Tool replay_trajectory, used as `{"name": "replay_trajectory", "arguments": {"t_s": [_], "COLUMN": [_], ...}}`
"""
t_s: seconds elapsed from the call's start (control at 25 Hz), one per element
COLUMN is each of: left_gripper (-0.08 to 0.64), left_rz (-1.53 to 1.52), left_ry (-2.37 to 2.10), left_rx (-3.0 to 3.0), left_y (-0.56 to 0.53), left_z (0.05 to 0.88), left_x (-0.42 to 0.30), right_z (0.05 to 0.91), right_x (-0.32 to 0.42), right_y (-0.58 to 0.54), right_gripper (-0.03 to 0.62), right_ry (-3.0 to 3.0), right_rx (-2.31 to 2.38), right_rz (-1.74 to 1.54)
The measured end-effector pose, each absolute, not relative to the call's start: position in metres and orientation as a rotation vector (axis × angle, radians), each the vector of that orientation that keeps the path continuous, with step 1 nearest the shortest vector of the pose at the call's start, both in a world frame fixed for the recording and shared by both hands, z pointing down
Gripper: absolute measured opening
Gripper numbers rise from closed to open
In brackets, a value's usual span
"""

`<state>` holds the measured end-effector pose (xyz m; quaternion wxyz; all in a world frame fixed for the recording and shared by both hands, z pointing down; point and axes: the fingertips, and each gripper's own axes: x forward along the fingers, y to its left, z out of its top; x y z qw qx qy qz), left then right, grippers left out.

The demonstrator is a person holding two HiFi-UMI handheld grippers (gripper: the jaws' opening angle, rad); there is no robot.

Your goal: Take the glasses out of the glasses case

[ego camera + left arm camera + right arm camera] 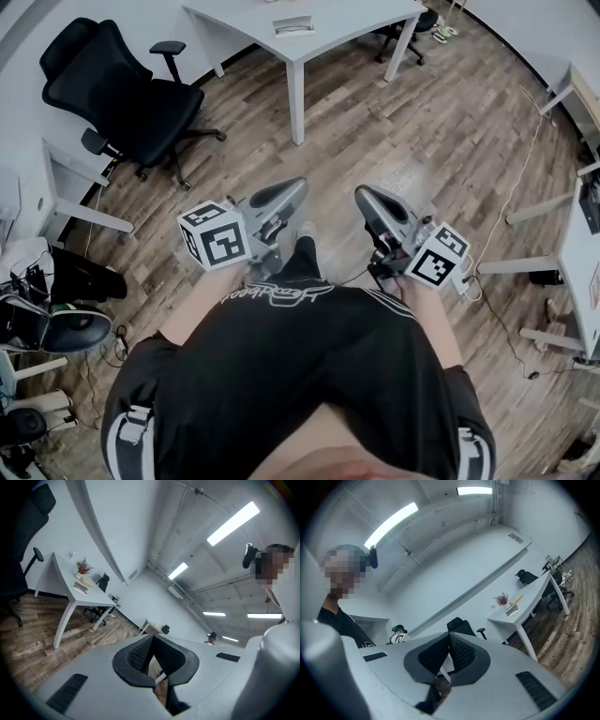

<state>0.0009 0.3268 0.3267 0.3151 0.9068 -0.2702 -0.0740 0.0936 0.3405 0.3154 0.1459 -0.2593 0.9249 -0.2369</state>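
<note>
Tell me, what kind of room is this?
It looks like an office or workroom: a white desk, a black swivel chair on a wooden floor, and long strip lights on the ceiling.

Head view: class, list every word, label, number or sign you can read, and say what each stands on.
Shirt: white script print, too blurred to read.
Left cube, right cube: square marker patterns only, no words.
Paper on desk: too small to read.
No text here can be quoted.
</note>
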Motion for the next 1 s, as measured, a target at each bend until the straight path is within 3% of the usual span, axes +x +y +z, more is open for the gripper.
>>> {"name": "replay_trajectory", "arguments": {"t_s": [1.0], "left_gripper": [0.006], "left_rz": [-0.093], "left_ry": [-0.772], "left_rx": [2.413], "left_y": [-0.012], "left_z": [0.321], "left_x": [-0.039], "right_z": [0.311], "right_x": [0.038], "right_y": [-0.001], "right_gripper": [0.009], "right_ry": [2.726], "right_rx": [-0.665], "right_rz": [-0.754]}}
